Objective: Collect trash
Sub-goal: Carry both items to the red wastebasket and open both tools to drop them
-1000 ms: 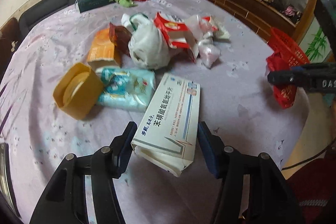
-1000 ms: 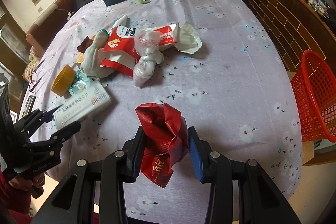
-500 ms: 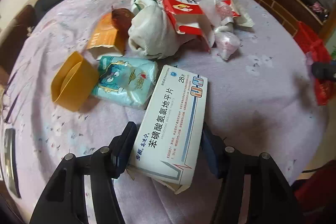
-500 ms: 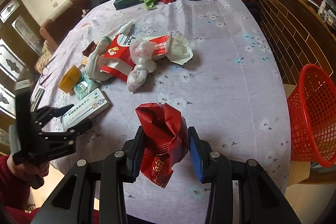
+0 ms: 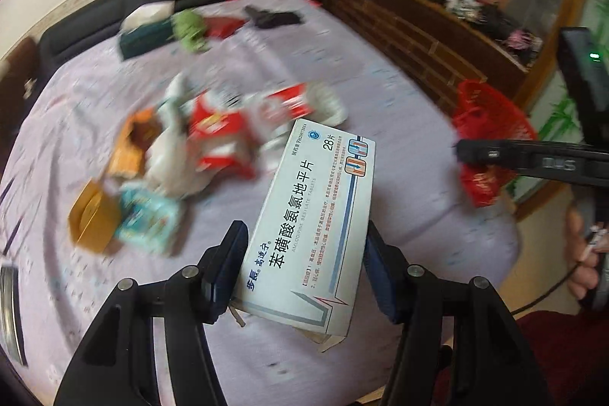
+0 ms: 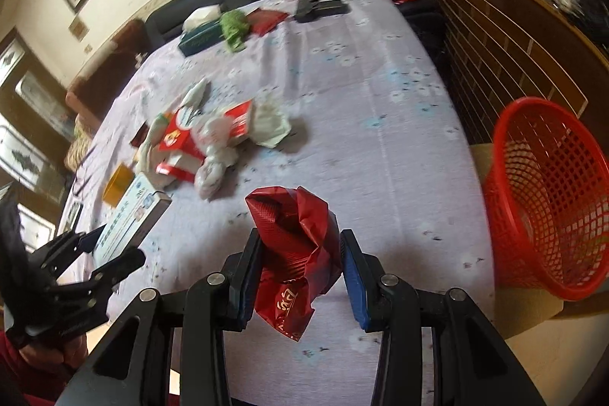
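1. The left gripper (image 5: 302,263) is closed on a white medicine box (image 5: 312,227) printed with blue Chinese text. Its two fingers press the box's long sides, and the box is tilted, raised above the table (image 5: 399,124).
2. The right gripper (image 6: 300,271) is clamped on a crumpled red wrapper (image 6: 295,250), which bulges above the fingers and hangs below them, over the table's near edge.
3. The table wears a pale lilac cloth with small flowers.
4. A heap of trash (image 6: 213,139) lies near the table's middle: red-and-white packets, white plastic bags and tissue, blurred in the left view.
5. Just beside the heap, on its left side, sit a yellow box (image 5: 93,221) and a teal packet (image 5: 146,219), touching each other.
6. A red mesh basket (image 6: 548,193) stands off the table's right edge, upright, on a beige surface.
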The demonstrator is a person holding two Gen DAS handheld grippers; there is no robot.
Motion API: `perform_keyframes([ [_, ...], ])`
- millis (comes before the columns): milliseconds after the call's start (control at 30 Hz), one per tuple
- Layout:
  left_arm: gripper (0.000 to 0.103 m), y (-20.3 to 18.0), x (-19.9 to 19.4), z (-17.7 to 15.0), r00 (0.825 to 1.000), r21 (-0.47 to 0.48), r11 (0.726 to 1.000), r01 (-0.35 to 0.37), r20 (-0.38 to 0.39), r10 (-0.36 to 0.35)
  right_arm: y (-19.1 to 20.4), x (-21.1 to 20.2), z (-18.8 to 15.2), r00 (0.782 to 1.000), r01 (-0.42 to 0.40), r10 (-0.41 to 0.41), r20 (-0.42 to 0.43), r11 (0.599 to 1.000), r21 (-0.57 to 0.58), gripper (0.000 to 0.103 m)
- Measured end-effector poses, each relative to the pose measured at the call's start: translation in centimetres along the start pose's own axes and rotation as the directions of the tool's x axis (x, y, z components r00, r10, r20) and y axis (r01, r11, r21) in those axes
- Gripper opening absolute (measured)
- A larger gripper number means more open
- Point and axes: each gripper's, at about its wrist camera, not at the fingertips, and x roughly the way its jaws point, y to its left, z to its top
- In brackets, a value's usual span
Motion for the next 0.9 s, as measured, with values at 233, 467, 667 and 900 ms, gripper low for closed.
perform_keyframes([
  [233,0.059,-5.9,0.9,2.7,0.996,0.108,0.990,0.088,-0.002,-0.088,-4.0,-2.4,0.3,0.998,0.033,-0.037,0.042,0.996,0.089,0.043],
  [467,0.059,-12.0,2.6,6.9,0.983,0.190,0.964,0.184,-0.012,-0.186,-9.7,-6.0,0.2,0.990,0.076,-0.098,0.100,0.977,0.200,0.043],
  [667,0.059,-18.0,5.1,10.1,0.967,0.242,0.936,0.255,-0.037,-0.254,-16.3,-9.9,0.2,0.977,0.098,-0.155,0.148,0.937,0.336,0.043],
  [900,0.059,-23.5,9.0,12.4,0.954,0.258,0.918,0.300,-0.086,-0.287,-21.9,-13.5,0.2,0.962,0.107,-0.202,0.187,0.900,0.423,0.043],
])
